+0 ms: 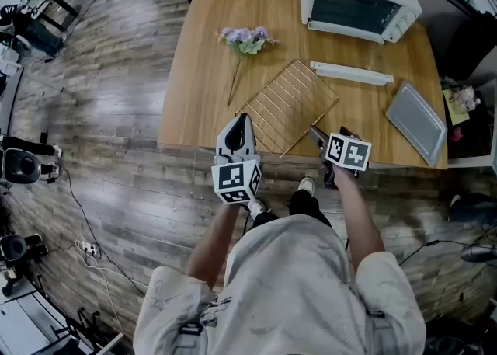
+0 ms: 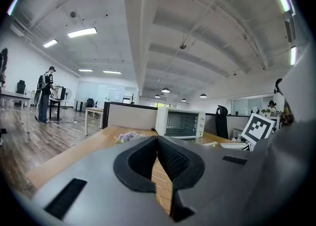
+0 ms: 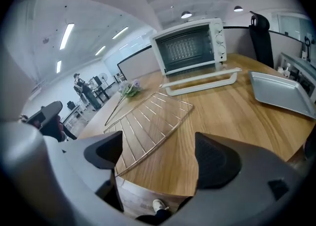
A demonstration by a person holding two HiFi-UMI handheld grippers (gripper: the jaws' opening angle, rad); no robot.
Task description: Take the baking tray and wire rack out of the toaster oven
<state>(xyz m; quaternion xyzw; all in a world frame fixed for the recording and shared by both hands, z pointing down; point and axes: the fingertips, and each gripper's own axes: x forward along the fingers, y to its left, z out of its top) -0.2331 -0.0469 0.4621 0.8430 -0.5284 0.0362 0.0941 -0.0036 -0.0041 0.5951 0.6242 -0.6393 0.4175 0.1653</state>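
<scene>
The flat silver baking tray (image 3: 279,94) is cut off by the right gripper view's rim. In the left gripper view, the golden wire rack (image 2: 160,185) is mostly hidden behind the left gripper (image 2: 158,141).

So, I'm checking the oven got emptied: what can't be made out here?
Toaster oven interior: dark and too small in every view.
Wire rack, one corner: head view, hidden behind the left gripper.
Baking tray: right gripper view, far end cut off by the picture's edge.
</scene>
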